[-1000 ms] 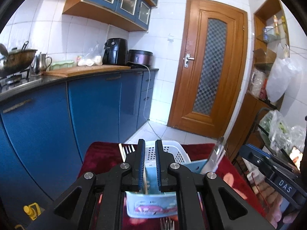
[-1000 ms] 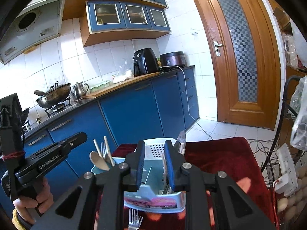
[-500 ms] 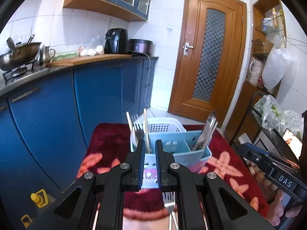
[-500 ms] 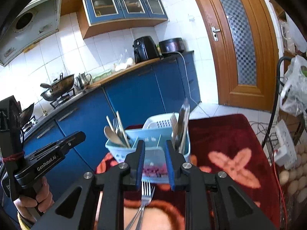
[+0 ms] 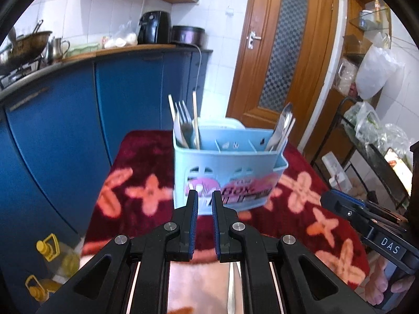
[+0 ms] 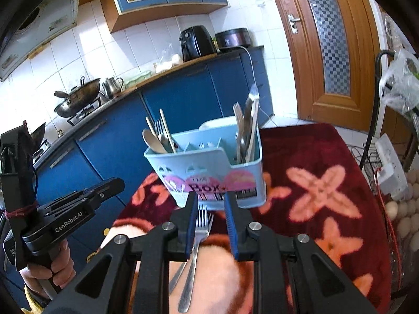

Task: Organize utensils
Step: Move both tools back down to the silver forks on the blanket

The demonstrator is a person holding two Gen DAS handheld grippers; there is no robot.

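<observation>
Fork (image 6: 196,246) lies lengthwise under right tool (image 6: 209,204), tines toward caddy (image 6: 209,167); right tool open, nearer. Left tool (image 5: 204,204) nearly closed, empty.

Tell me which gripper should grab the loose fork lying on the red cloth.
Right. The fork lies directly under the right gripper, whose jaws are open around its tines. The left gripper is nearly closed, facing the blue caddy; no fork is clearly visible beneath it.

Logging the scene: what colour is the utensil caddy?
Light blue, with a pink-printed label; the utensil caddy shows best in the left wrist view.
</observation>
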